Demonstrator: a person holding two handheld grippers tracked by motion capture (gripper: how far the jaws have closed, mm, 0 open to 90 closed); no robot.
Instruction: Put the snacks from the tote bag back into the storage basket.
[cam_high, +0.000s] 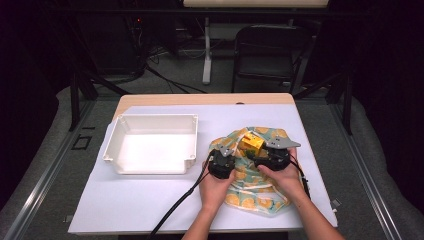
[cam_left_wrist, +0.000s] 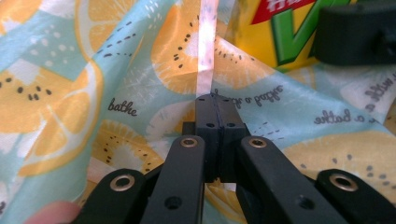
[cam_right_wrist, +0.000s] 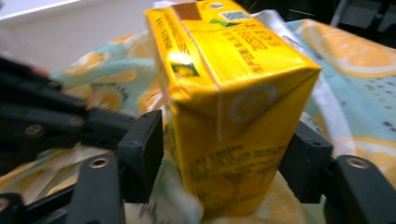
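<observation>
One carton (cam_right_wrist: 233, 116), one bag (cam_high: 255, 192), one tray (cam_high: 150, 165).

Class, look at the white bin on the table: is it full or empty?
Empty. In the high view the white bin shows a bare floor; the yellow carton lies outside, on the patterned cloth.

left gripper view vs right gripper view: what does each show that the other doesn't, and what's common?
Left gripper view alone: the left gripper with its jaws closed together on a fold of the citrus-print cloth, the pale ribbon running up from the pinch, and the word "bathe" printed on the fabric.

Right gripper view alone: the right gripper with a jaw on each side of the yellow drink carton, the carton's whole side and top, and a white surface behind it.

Both: the cloth, the carton and the other hand's black gripper farther off.
</observation>
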